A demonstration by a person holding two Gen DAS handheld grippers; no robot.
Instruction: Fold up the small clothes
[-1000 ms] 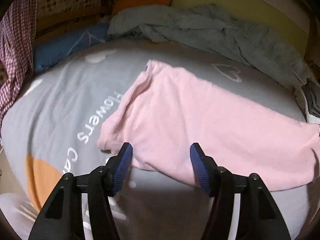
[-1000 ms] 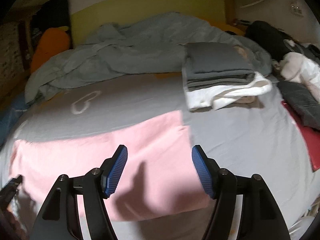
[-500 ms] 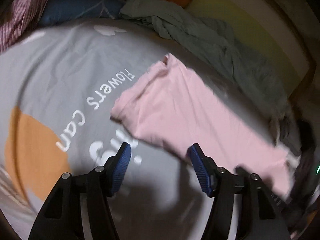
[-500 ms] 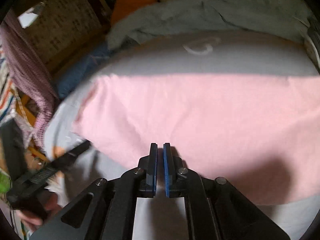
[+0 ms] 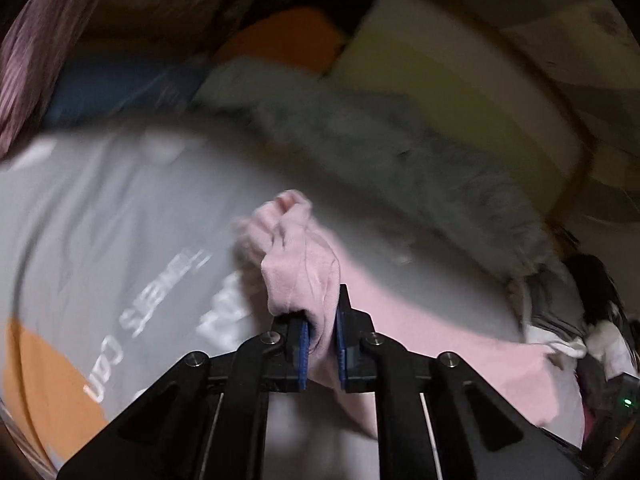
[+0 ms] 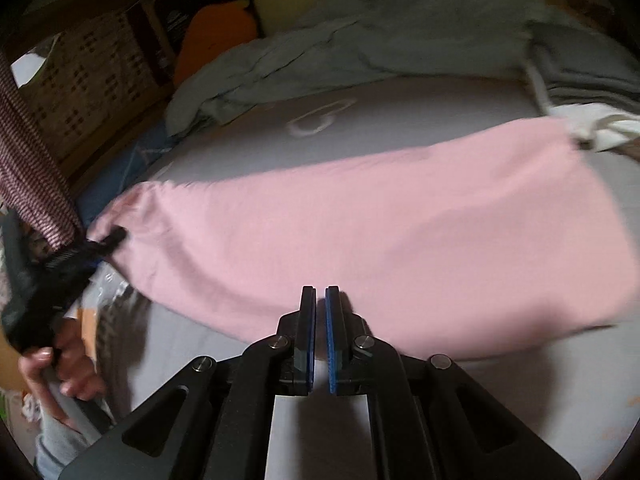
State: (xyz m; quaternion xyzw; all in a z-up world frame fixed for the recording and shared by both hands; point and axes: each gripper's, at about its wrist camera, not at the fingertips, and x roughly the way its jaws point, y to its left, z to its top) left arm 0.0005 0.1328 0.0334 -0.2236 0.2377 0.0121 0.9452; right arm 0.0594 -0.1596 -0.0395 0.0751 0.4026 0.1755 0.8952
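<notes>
Lying across the grey bed cover [image 6: 460,92], the pink garment [image 6: 360,216] stretches from a bunched end at the left of the right wrist view to a flatter end near the stack of folded clothes [image 6: 580,80] at the right. The left tool [image 5: 320,334] has just been closing, and its own view shows the blue pads pinched on a gathered wad of pink cloth that rises crumpled above the jaws, the rest of the garment trailing off to the right over the cover's white lettering [image 5: 160,312]. Only the right wrist view shows that same tool from outside, a dark blurred shape at the garment's left end, with the person's hand [image 6: 60,360] wrapped round its handle beside a checked sleeve [image 6: 32,168]. The right tool [image 6: 320,340] has its pads drawn nearly together with a thin gap; its tips sit at the garment's near edge, and whether any cloth is caught between them I cannot tell. A rumpled grey-green blanket [image 6: 340,48] and an orange cushion [image 5: 288,40] lie at the far side in both views, much blurred in the left one.
</notes>
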